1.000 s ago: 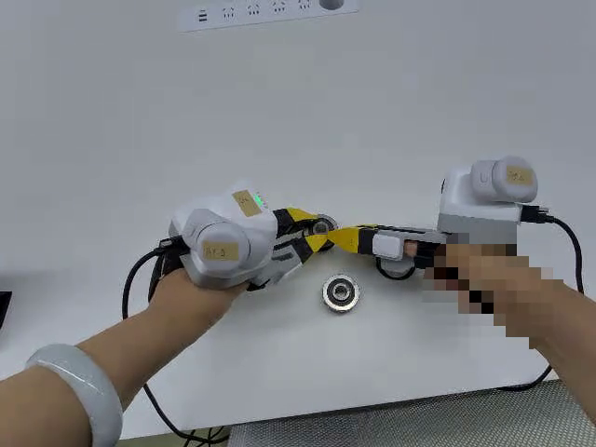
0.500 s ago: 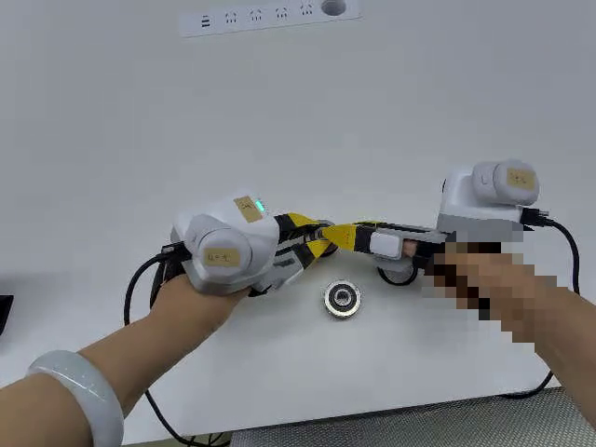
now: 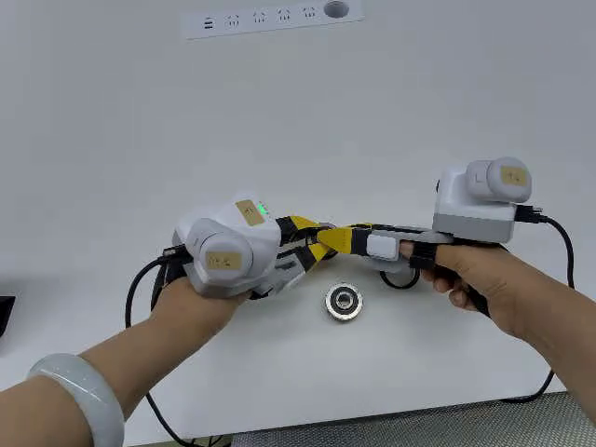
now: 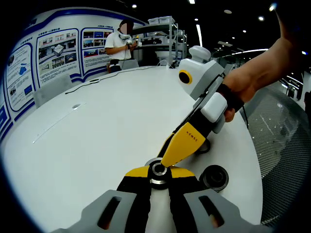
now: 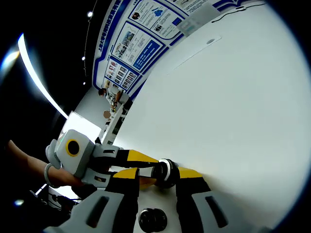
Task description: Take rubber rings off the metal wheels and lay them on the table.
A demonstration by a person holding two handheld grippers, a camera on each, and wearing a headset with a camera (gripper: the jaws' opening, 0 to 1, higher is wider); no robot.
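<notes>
Both grippers meet mid-frame in the head view. The left gripper (image 3: 317, 239) has its jaws pinched on a small metal wheel (image 4: 158, 170), held up off the table (image 3: 279, 372). In its own view the right gripper (image 5: 167, 177) has its jaws closed in on that same wheel from the opposite side. I honestly can't tell if it's got the rubber or just the rim.

Wheel number 2 (image 3: 344, 301) sits on the table just below centre. There's a dark loop (image 3: 399, 277) lying under the right gripper, looks like 1 ring already off.

My take on doing this step well: keep the left side clamped on the metal and dead still. Get the right tips onto the rubber edge only, then roll it off sideways rather than yanking, or the wheel may pop loose.
</notes>
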